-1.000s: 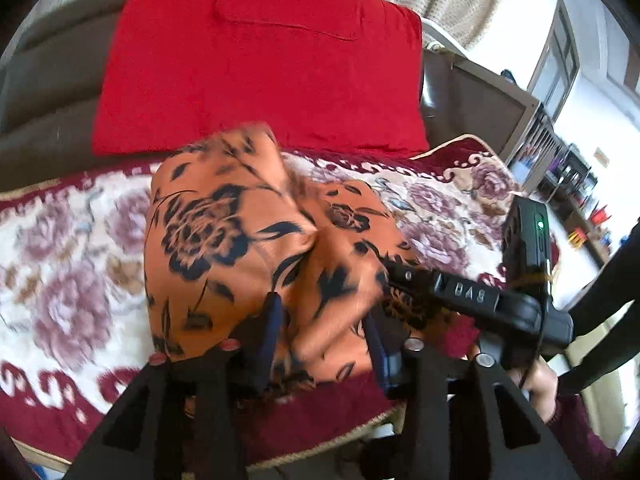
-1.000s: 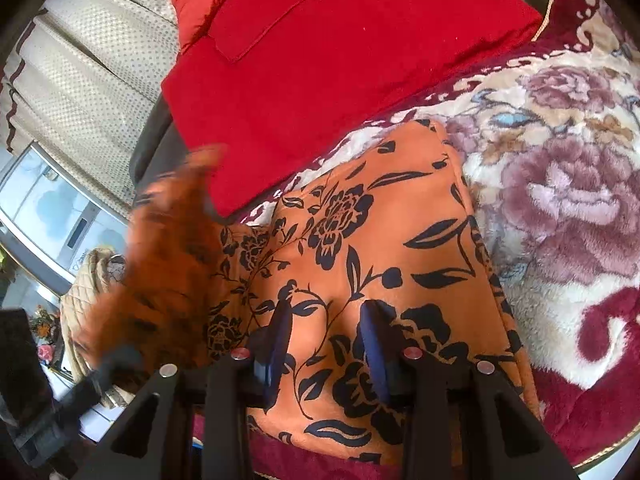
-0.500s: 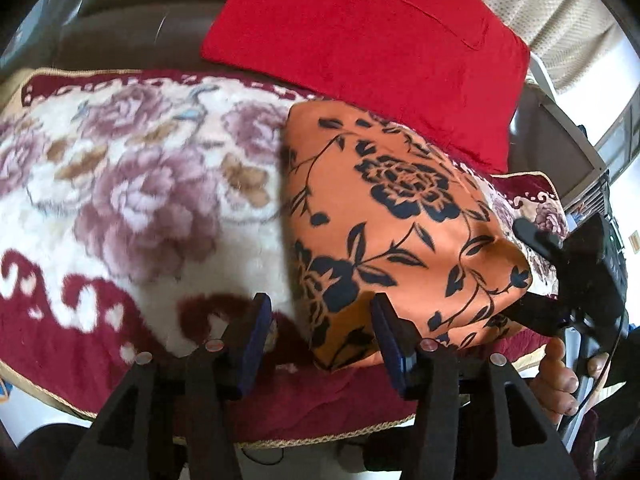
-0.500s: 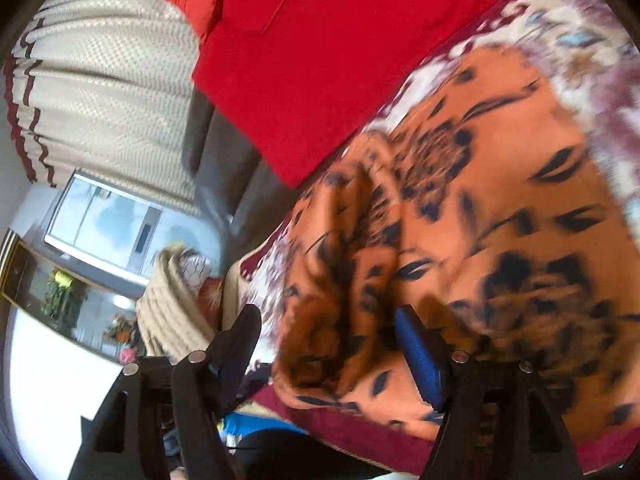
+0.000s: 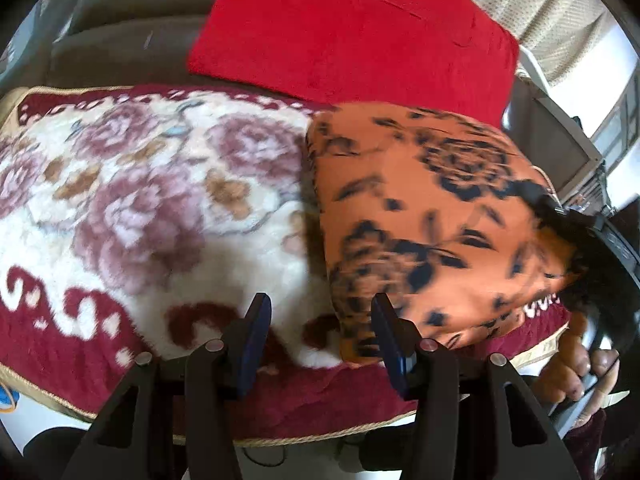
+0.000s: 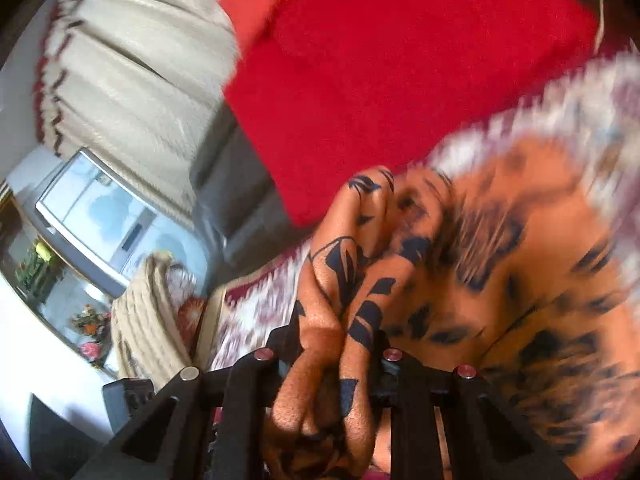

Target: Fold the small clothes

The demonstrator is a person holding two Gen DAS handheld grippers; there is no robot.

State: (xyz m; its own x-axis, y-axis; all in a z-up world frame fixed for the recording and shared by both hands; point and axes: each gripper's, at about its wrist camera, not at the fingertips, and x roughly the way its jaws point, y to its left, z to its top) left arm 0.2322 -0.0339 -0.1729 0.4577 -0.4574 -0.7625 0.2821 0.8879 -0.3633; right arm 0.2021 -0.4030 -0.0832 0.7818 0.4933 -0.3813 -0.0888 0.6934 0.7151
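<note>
An orange garment with black flowers (image 5: 432, 216) lies folded on the right half of the floral blanket (image 5: 140, 208). My left gripper (image 5: 320, 332) hovers open at the blanket's near edge. The garment's near left corner lies between its fingers, and the pads do not press on it. At the garment's right edge sits my right gripper (image 5: 568, 252), blurred, with a person's hand (image 5: 580, 372) below it. In the right wrist view the right gripper (image 6: 340, 332) has its jaws closing on a bunched fold of the orange garment (image 6: 500, 280), and both pads pinch the cloth.
A red cushion (image 5: 352, 28) leans on the grey sofa back (image 5: 120, 32) behind the blanket. The blanket's gold-trimmed front edge (image 5: 280, 438) hangs over the seat. A cream curtain (image 6: 132, 60) and a beige knitted cloth (image 6: 148, 320) lie off to the right gripper's left.
My left gripper let go of the garment, opened and shifted left and down. The raised flap came down into a fold. My right gripper opened wide, then closed on a bunched edge.
</note>
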